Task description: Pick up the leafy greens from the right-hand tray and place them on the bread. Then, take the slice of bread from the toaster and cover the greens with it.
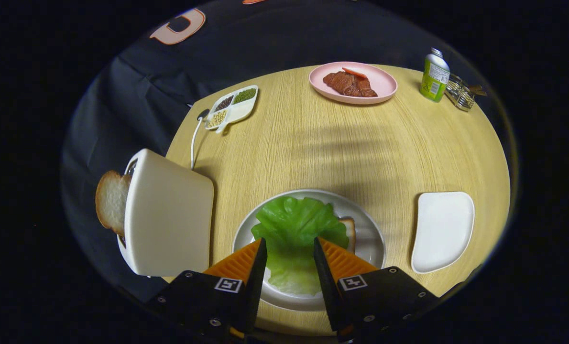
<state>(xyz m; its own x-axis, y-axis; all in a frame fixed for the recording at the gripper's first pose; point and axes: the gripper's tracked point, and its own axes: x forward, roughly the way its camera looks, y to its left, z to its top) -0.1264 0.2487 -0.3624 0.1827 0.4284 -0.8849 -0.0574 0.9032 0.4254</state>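
The green leafy lettuce (pixel 294 224) lies on a round white plate (pixel 371 236), covering a slice of bread (pixel 349 233) whose edge peeks out on the right. My gripper (pixel 290 243) hovers over the near part of the plate. Its fingers are apart, and the near end of the leaf shows in the gap between them. To the left stands a white toaster (pixel 169 215) with a slice of bread (pixel 111 200) sticking out of its slot. To the right of the plate sits the white tray (pixel 442 231), with nothing on it.
On the far side of the wooden table (pixel 313 143) are a pink plate (pixel 386 86) with meat, a green bottle (pixel 434 76), a small metal item (pixel 460 93) and a sectioned dish of beans (pixel 232 107). The toaster's white cord (pixel 194 138) runs back past the dish.
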